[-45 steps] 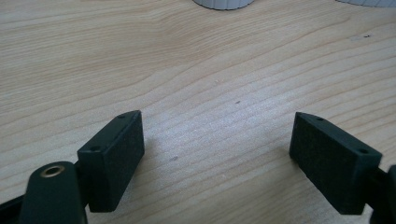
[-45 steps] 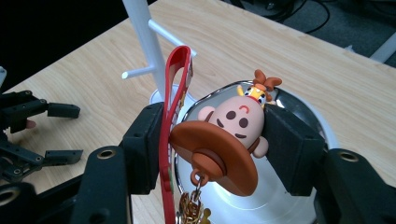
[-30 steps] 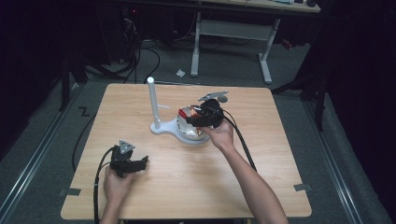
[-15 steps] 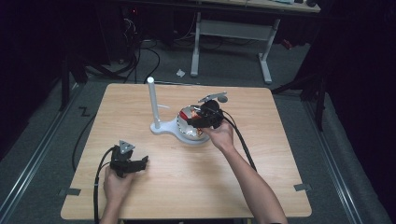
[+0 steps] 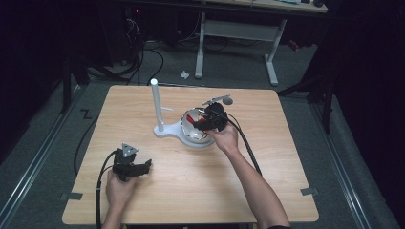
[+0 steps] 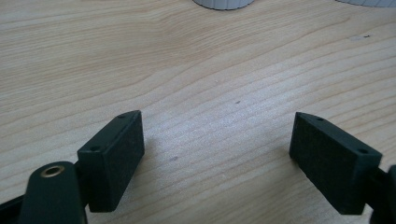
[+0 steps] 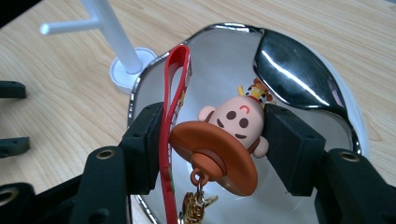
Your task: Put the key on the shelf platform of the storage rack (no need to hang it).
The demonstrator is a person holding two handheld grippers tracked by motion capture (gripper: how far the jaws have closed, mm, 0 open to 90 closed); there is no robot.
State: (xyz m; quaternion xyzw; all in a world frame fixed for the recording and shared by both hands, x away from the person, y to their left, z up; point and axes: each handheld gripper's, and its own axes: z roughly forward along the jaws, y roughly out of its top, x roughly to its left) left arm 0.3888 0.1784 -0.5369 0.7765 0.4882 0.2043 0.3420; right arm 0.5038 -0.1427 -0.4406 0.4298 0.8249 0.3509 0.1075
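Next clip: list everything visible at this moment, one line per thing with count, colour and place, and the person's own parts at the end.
table: one, light wood, fills the middle of the high view.
stand: one, white, upright post with a side peg, on a round base at table centre.
bowl: one, shiny metal, right of the post.
keychain figure: one, brown hat and pale face, over the bowl between the right jaws.
strap: one, red loop, beside the figure.
desk frame: one, white, on the floor beyond the table.
left gripper: black, jaws apart, near table's front left.
right gripper: black, closed on the figure.
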